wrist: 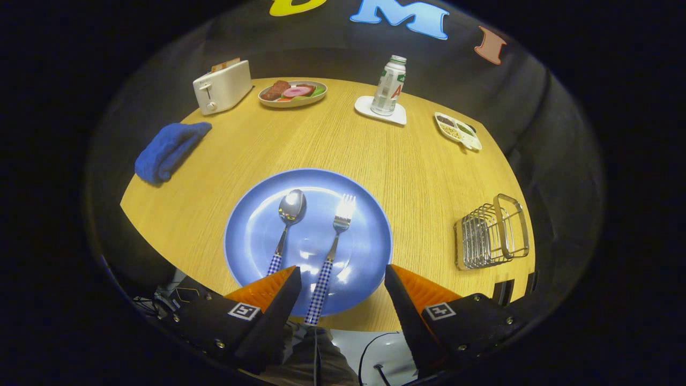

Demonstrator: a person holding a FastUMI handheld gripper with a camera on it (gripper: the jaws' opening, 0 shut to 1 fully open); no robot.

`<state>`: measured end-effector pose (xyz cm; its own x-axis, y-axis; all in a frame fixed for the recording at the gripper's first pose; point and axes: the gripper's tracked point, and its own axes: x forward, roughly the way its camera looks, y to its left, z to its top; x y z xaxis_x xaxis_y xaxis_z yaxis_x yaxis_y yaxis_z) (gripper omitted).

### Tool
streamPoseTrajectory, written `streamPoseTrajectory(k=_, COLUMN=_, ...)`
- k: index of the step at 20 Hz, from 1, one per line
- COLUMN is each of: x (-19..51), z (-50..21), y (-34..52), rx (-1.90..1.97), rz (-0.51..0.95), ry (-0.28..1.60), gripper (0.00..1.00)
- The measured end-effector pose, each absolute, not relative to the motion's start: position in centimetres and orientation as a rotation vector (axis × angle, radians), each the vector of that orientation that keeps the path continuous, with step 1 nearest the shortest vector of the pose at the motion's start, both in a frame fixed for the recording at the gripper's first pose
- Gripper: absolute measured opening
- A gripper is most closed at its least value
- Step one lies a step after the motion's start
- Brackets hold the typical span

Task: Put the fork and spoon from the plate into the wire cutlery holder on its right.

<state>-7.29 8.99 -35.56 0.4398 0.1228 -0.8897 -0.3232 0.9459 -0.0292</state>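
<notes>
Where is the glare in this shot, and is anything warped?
In the gripper view, lamp glare streaks the round blue plate and the steel spoon bowl; fisheye distortion bows the wooden table's edge; the open gripper looks sharp.

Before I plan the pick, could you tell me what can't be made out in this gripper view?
- Spoon: the end of its handle is hidden behind one finger of the open gripper.
- Wire cutlery holder: its inside is too distorted to judge.
- Divided snack tray: contents too small to identify.
- Toaster: what sticks out of its slot is too small to identify.
</notes>
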Motion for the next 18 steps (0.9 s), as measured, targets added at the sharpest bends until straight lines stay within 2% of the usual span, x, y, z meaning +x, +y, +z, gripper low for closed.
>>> streamPoseTrajectory(k=3, x=-7.9, z=-36.7, y=9.3, rx=-0.223, rz=0.298, ry=1.132, gripper=0.91)
streamPoseTrajectory(k=6, x=-8.2, z=-37.6, y=10.1, rx=-0.223, rz=0.327, ry=1.172, gripper=0.76)
streamPoseTrajectory(k=10, x=-8.4, z=-38.1, y=10.3, rx=-0.243, rz=0.342, ry=1.228, gripper=0.75)
streamPoseTrajectory(k=12, x=-9.1, z=-38.7, y=9.7, rx=-0.244, rz=0.323, ry=1.282, gripper=0.30)
streamPoseTrajectory(k=16, x=-8.4, z=-38.6, y=9.6, rx=-0.198, rz=0.305, ry=1.337, gripper=0.30)
streamPoseTrajectory(k=18, x=-8.2, z=-40.3, y=9.3, rx=-0.197, rz=0.305, ry=1.369, gripper=0.08)
